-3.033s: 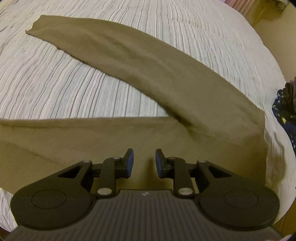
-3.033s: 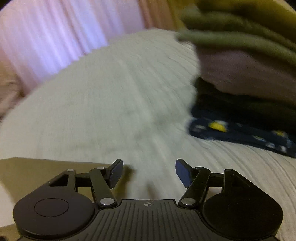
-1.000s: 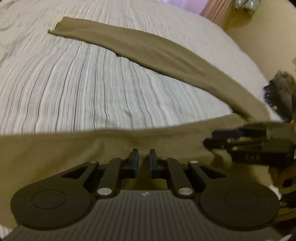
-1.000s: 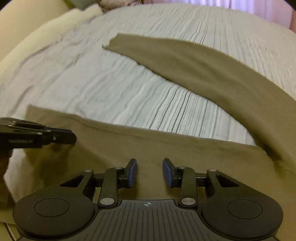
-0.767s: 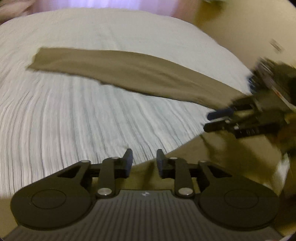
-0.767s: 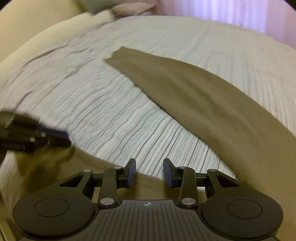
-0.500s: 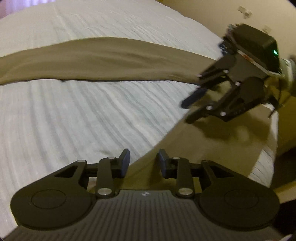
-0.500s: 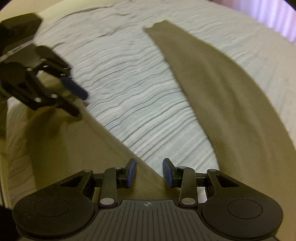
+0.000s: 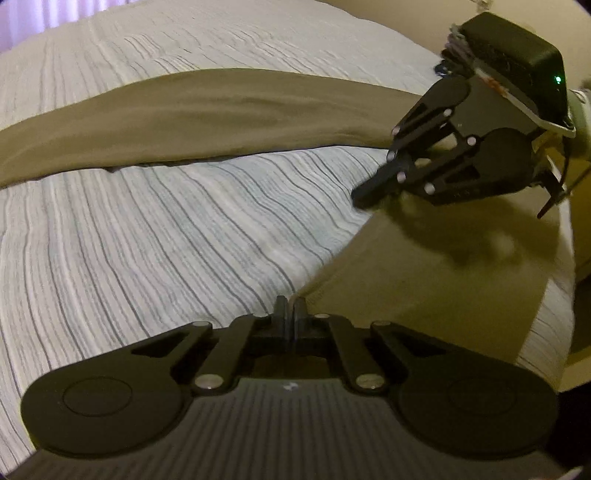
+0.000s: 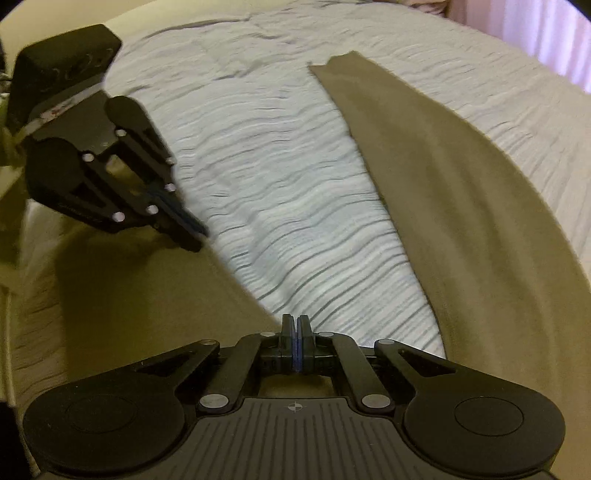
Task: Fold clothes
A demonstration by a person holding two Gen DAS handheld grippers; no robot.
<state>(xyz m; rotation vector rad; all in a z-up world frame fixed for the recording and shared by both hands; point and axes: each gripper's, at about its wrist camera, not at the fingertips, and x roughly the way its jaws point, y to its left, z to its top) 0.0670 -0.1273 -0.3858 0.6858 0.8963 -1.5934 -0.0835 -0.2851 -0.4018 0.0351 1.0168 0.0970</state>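
An olive-brown pair of trousers lies spread on a striped bedspread, one leg stretching across the bed and the other along the near edge. My left gripper is shut on the inner edge of the near leg. My right gripper is shut on the same edge farther along. Each gripper shows in the other's view: the right one in the left wrist view, the left one in the right wrist view. The far leg runs up the right of the right wrist view.
The grey-white striped bedspread fills the space between the two legs. The bed's edge drops off at the right of the left wrist view. A pale curtain hangs beyond the bed.
Both grippers were open over the near trouser leg half a second ago; both have now closed on its inner edge. The views have swung slightly toward each other.
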